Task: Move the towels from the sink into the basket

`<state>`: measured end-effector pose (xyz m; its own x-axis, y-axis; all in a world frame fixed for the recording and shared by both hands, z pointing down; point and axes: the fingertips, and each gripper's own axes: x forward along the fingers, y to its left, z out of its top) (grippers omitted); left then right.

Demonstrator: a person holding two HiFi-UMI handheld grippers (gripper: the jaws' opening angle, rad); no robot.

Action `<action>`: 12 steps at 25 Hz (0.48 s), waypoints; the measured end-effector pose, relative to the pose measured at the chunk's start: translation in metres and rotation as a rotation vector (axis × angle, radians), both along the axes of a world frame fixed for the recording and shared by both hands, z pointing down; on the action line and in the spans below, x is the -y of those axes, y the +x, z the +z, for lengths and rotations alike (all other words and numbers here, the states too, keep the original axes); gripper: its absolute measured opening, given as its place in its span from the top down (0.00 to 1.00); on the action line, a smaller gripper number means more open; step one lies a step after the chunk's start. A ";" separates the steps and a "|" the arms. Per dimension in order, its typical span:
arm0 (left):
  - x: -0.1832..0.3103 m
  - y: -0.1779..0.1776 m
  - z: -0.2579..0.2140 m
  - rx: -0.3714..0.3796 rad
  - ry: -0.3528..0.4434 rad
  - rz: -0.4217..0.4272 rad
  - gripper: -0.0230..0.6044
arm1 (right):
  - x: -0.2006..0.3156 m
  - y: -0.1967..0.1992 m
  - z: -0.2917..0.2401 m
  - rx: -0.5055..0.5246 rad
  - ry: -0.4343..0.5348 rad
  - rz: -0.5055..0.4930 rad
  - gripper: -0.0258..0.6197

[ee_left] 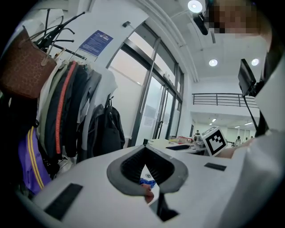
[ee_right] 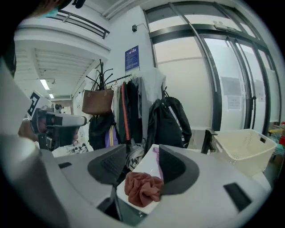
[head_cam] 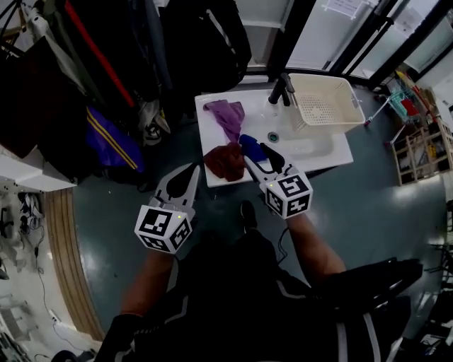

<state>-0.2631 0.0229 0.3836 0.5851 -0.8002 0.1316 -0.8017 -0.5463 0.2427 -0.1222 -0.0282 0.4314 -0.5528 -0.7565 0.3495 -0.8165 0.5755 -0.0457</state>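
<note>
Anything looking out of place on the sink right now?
The red towel is bunched at the sink's near-left corner, right at the edge, not in the basin. The basket sits on the back right corner and juts past the sink's edge. Nothing looks spilled or damaged.

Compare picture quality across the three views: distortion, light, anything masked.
Head view: fisheye-curved edges, dim floor, bright white sink. Left gripper view: heavy bending, dark corners, glare from ceiling lamps, mosaic patch top right. Right gripper view: bright window backlight, red towel sharp.
</note>
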 end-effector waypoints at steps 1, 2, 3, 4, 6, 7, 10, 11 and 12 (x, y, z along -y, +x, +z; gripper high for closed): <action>0.005 0.000 0.007 0.012 -0.014 -0.017 0.96 | 0.006 -0.002 0.009 -0.009 -0.019 -0.021 0.59; 0.012 0.001 0.014 0.025 -0.027 -0.035 0.96 | 0.013 -0.004 0.019 -0.018 -0.039 -0.040 0.57; 0.018 0.001 0.021 0.037 -0.041 -0.050 0.96 | 0.019 -0.005 0.028 -0.028 -0.058 -0.058 0.55; 0.024 0.003 0.027 0.046 -0.053 -0.060 0.96 | 0.025 -0.005 0.038 -0.036 -0.078 -0.076 0.55; 0.030 0.011 0.037 0.064 -0.073 -0.064 0.96 | 0.035 -0.006 0.057 -0.051 -0.120 -0.116 0.52; 0.034 0.014 0.042 0.072 -0.079 -0.065 0.96 | 0.040 -0.005 0.066 -0.061 -0.140 -0.136 0.51; 0.048 0.019 0.058 0.073 -0.114 -0.096 0.96 | 0.053 -0.009 0.098 -0.095 -0.202 -0.191 0.46; 0.050 0.018 0.064 0.067 -0.127 -0.112 0.96 | 0.054 -0.012 0.109 -0.103 -0.223 -0.212 0.45; 0.051 0.016 0.070 0.064 -0.137 -0.128 0.96 | 0.055 -0.016 0.120 -0.110 -0.242 -0.235 0.45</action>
